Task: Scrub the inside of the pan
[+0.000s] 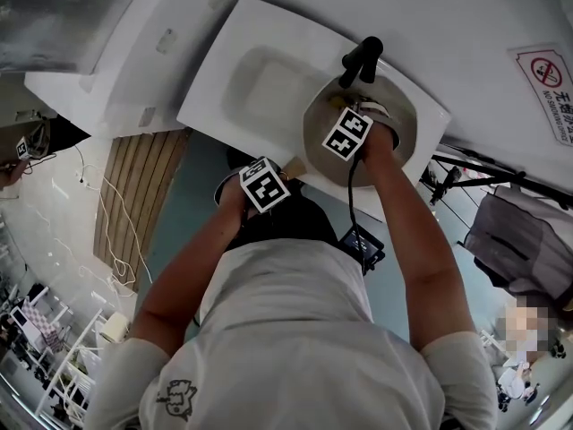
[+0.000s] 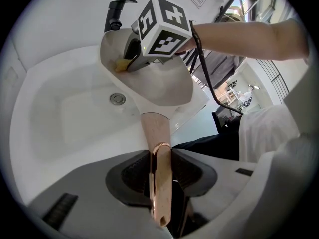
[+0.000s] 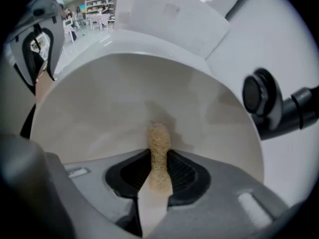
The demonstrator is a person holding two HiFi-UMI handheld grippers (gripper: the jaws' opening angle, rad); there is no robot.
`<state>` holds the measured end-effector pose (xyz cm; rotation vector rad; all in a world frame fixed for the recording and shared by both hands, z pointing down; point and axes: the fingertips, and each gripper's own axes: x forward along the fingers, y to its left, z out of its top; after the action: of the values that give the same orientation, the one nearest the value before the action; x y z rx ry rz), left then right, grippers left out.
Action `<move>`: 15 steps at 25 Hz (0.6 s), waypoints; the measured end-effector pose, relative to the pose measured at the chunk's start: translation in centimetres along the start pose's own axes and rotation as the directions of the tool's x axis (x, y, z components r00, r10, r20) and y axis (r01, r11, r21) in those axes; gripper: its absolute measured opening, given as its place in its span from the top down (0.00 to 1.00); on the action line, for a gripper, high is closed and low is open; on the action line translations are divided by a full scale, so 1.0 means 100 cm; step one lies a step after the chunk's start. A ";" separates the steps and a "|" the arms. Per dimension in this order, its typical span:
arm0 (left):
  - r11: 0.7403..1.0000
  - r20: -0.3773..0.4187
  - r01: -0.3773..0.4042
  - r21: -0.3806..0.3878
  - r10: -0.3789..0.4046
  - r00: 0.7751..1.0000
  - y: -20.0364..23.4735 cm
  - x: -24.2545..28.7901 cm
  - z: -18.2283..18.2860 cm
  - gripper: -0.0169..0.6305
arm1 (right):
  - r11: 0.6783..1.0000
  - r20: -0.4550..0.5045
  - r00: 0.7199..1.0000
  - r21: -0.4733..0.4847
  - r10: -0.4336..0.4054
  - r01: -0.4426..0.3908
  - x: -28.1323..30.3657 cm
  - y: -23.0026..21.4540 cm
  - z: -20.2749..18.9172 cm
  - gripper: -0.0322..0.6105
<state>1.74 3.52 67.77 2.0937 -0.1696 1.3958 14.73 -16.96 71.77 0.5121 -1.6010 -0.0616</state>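
Grey jaws of the left gripper are clamped on the copper-toned handle of the pan, pads pressing it from both sides. The pan is held tilted over the right end of the white sink, close under the black faucet, with its pale inside turned toward the person.

The right gripper reaches down into the pan from above. Its jaws are closed on a tan, fibrous scrubber. The scrubber's tip appears to rest against the pan's inner surface, near the side closest to the faucet. From the left gripper view the scrubber shows as a yellow patch just below the right gripper's marker cube.

A round metal drain sits in the basin floor, left of the pan and clear of it. A black cable runs down from the right gripper along the person's forearm.

Seen from the head view, the person in a white T-shirt stands at the sink's front edge, both arms stretched forward. The left gripper's cube is at that edge, while the right one is over the pan.
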 end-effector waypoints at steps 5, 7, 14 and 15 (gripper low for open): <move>1.000 0.006 0.008 -0.008 -0.008 1.000 0.000 0.000 0.000 0.76 | 0.982 0.097 0.978 0.021 0.183 -0.186 -0.011 0.063 0.017 0.80; 1.000 0.006 0.012 -0.012 -0.012 1.000 0.001 -0.001 -0.001 0.76 | 0.968 0.102 0.964 0.023 0.246 -0.249 -0.016 0.090 0.012 0.80; 1.000 0.016 -0.004 -0.014 0.004 1.000 0.006 -0.004 0.001 0.76 | 0.962 -0.034 0.961 0.024 0.274 -0.274 -0.022 0.131 -0.056 0.80; 1.000 0.017 -0.008 -0.012 0.008 1.000 0.007 -0.004 0.001 0.76 | 0.969 -0.060 0.967 0.009 0.247 -0.247 -0.021 0.126 -0.065 0.80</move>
<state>1.33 2.78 67.69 2.0973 -0.1929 1.3791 17.38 -3.17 74.88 0.3088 -1.5935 0.1416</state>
